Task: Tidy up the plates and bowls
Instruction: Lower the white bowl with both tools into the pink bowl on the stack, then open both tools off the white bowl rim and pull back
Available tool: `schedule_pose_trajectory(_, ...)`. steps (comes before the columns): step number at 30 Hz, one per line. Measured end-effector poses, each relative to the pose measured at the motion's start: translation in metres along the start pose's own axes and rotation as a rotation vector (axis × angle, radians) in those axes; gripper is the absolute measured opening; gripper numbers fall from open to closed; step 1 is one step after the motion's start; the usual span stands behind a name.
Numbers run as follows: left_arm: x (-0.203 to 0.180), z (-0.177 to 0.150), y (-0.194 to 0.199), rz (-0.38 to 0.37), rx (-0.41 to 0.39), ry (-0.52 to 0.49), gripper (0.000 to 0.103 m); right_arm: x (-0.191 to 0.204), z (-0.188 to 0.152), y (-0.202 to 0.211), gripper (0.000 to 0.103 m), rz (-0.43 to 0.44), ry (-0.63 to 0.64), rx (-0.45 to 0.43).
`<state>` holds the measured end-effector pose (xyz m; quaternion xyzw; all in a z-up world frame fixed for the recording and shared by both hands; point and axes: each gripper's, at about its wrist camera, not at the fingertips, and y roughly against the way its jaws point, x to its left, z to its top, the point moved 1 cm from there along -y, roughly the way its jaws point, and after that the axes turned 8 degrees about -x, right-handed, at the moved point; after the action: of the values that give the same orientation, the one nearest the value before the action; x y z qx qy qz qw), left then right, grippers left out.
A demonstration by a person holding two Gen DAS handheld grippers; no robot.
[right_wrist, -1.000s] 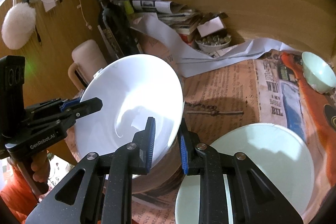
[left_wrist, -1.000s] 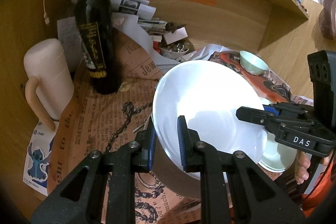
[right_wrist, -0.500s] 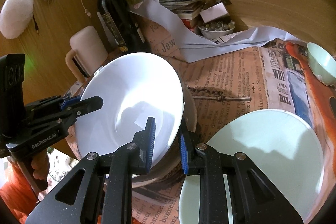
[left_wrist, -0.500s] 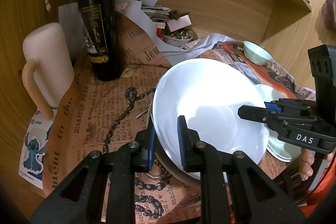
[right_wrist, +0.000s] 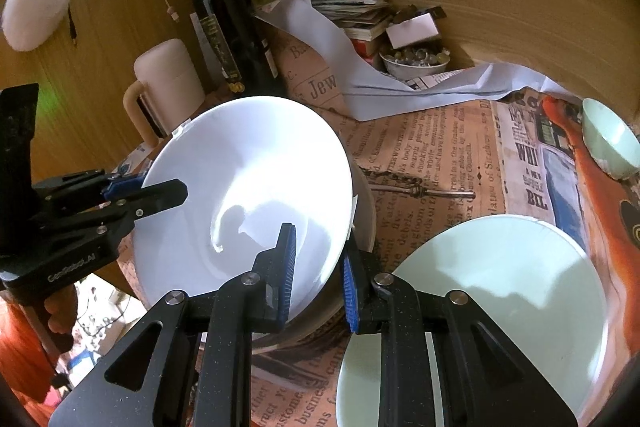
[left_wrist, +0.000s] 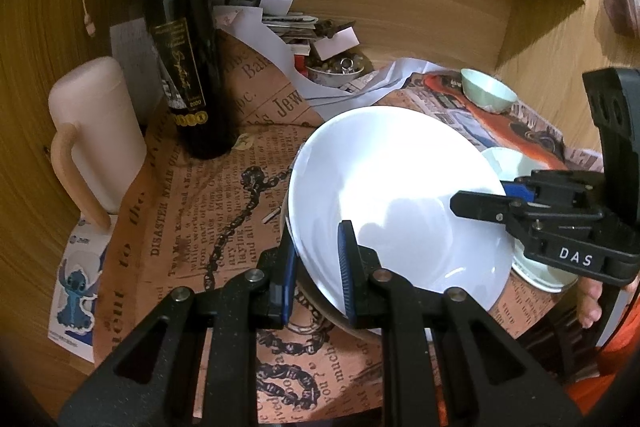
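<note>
The white bowl (left_wrist: 396, 203), glossy, wide and shallow with a plain rim, is tilted above the newspaper-covered table (left_wrist: 200, 235), held by both grippers at opposite edges. The left gripper (left_wrist: 317, 269) pinches its near rim; the right gripper (right_wrist: 318, 267) clamps the other side. A pale green plate (right_wrist: 496, 287) lies beside it, a small green bowl (right_wrist: 610, 143) farther off.
</note>
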<state>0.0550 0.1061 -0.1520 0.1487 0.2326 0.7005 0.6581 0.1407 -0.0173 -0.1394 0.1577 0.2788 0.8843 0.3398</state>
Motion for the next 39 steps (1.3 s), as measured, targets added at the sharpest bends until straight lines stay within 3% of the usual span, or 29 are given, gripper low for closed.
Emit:
schedule_pose_trajectory(6,-0.001,0.001,-0.001,0.044,0.015,-0.037,0.019,0.004,-0.001,-0.001,0.019,-0.020,0.036,-0.006)
schedule_pose_trajectory(17,0.003,0.002,-0.008,0.049,0.027,-0.040,0.019,0.004,0.002,-0.002,0.019,-0.046,0.060,-0.021)
schedule_pose_trajectory(20,0.005,0.002,-0.012,0.042,0.043,-0.029,0.019,0.012,0.000,-0.003,0.030,-0.069,0.115,-0.008)
schedule_pose_trajectory(22,0.006,0.002,-0.015,0.041,0.052,-0.024,0.019,0.017,0.000,-0.002,0.043,-0.055,0.137,-0.002)
schedule_pose_trajectory(26,0.007,0.008,-0.012,0.048,0.035,-0.015,0.020,0.020,0.001,0.001,0.046,-0.053,0.153,-0.003)
schedule_pose_trajectory(29,0.008,0.018,-0.003,0.056,-0.007,-0.015,0.026,0.016,0.003,0.007,0.054,-0.062,0.138,-0.019)
schedule_pose_trajectory(30,0.006,0.023,0.001,0.058,-0.026,-0.017,0.027,0.014,0.005,0.010,0.068,-0.081,0.138,-0.036)
schedule_pose_trajectory(32,0.003,0.030,0.008,0.059,-0.056,-0.020,0.033,0.009,0.009,0.020,0.078,-0.103,0.130,-0.089)
schedule_pose_trajectory(39,-0.023,0.062,0.027,0.053,-0.185,-0.066,0.064,-0.017,0.022,0.049,0.078,-0.149,0.088,-0.172)
